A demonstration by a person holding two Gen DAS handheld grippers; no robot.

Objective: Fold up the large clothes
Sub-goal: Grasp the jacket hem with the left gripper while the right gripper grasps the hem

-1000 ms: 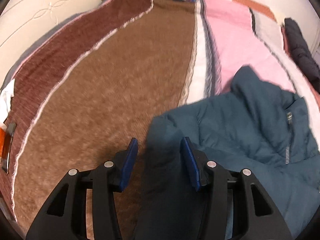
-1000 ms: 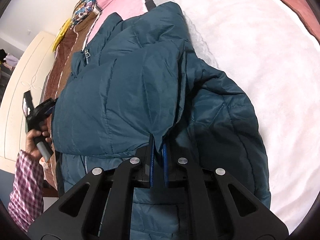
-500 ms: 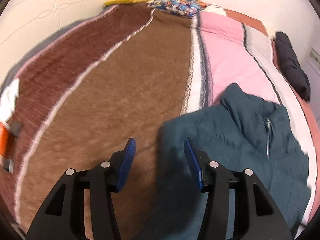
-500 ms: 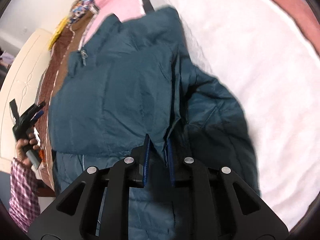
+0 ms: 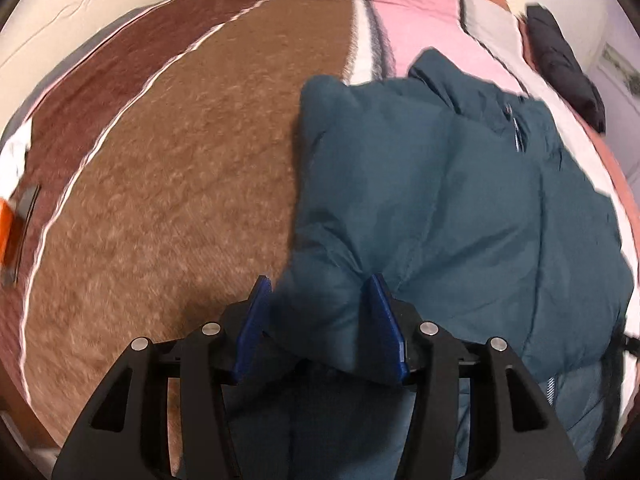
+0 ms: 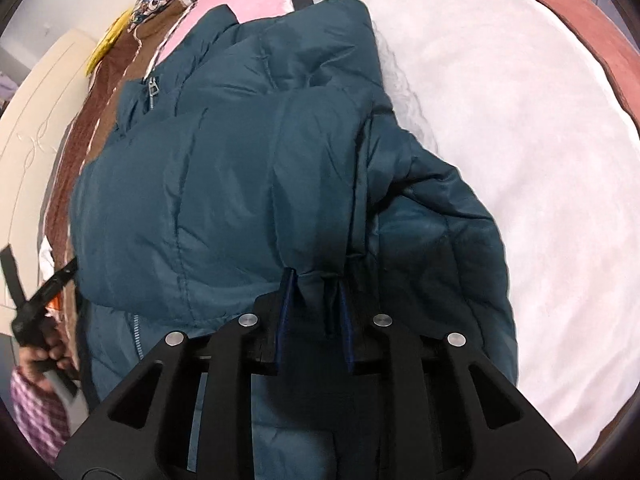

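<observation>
Just one teal jacket [image 6: 224,184]

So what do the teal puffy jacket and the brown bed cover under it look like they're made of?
Teal puffy jacket: seems a thin synthetic shell, nylon or polyester, over soft padding; it has a faint sheen, stitched quilt lines and puffed panels. Brown bed cover: looks like a plush, fleecy textile, matte, with a nubby pile; the fibre cannot be told.

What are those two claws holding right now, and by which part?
The left gripper straddles the teal jacket's side edge; whether it grips is unclear. The right gripper is opening around a hem fold.
</observation>
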